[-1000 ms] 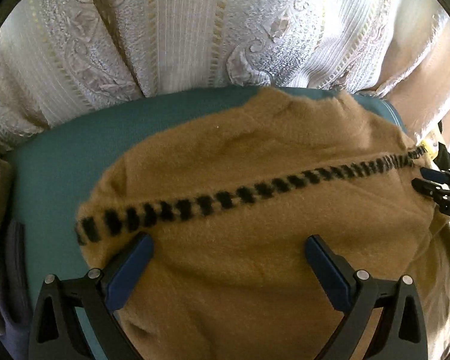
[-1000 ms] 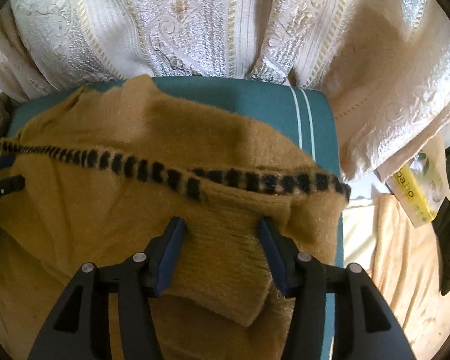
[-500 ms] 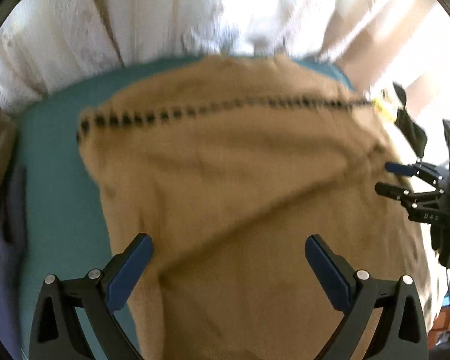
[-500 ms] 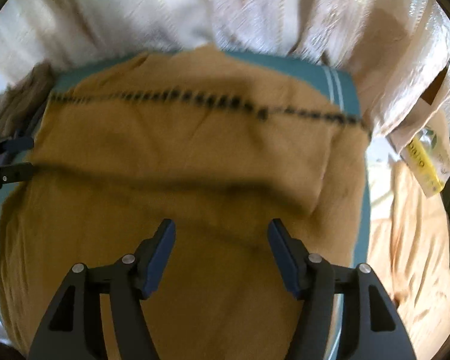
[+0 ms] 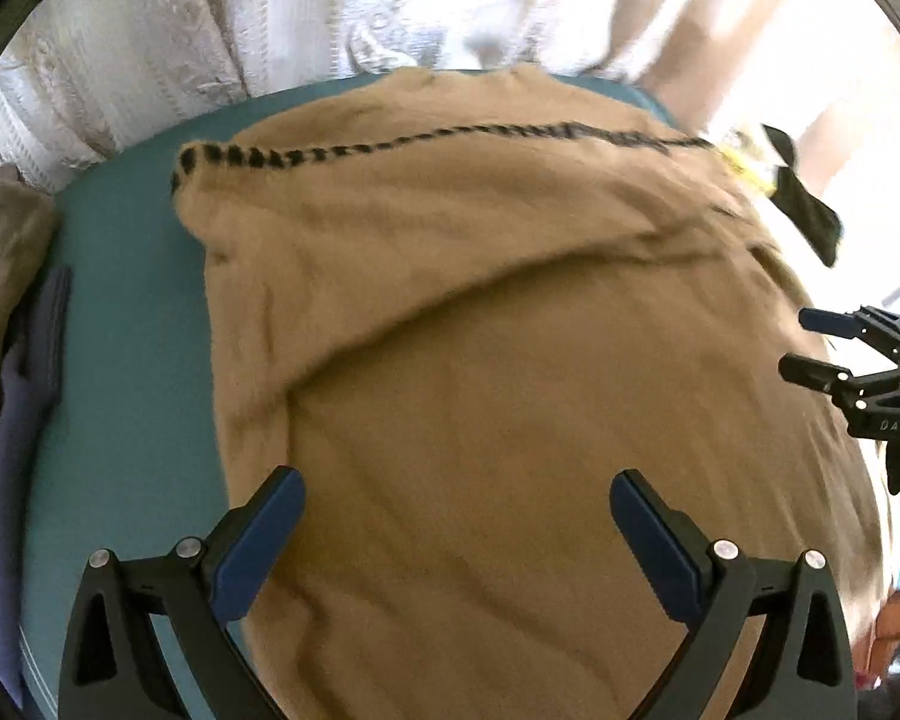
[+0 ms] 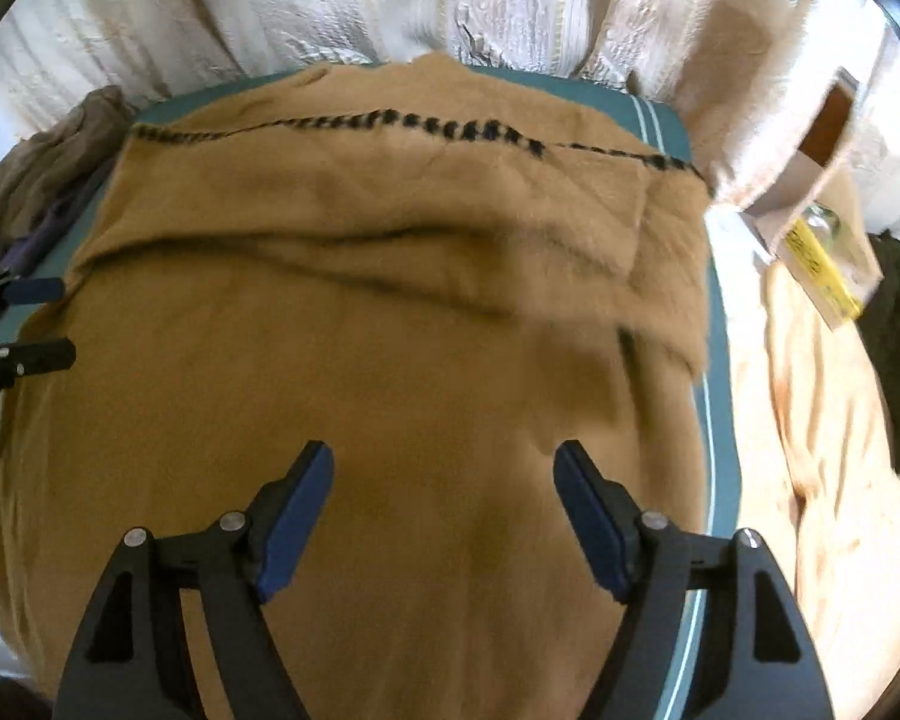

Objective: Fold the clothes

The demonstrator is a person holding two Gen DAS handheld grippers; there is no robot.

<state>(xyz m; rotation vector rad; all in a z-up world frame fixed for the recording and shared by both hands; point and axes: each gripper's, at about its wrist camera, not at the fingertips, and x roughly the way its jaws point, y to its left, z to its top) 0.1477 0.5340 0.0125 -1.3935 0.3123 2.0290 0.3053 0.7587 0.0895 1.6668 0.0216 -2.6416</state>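
The right tool (image 6: 441,480) stands with its jaws well apart over the tan sweater (image 6: 360,360); they have just been opening, and nothing is caught between the blue pads. The left tool (image 5: 456,510) is spread wide too, empty, hanging above the same garment. Neither visibly presses on the knit, though whether the tips brush it I cannot tell.

The sweater lies across a teal table (image 5: 132,312). In the right wrist view a folded flap runs from nine o'clock to three o'clock across the upper half, ending in a ridge, with the black dashed trim (image 6: 450,126) beyond it toward twelve o'clock. So one fold looks laid down, and released. The lower body, toward six o'clock, still spreads broad and hangs near the table's edges, so I judge the job partly done: at least one more fold, and some smoothing, is left.

Further out, other clothes (image 5: 6,252) are heaped at nine o'clock in the left wrist view, likely waiting their turn. A pale patterned curtain (image 6: 510,0) hangs at twelve o'clock.
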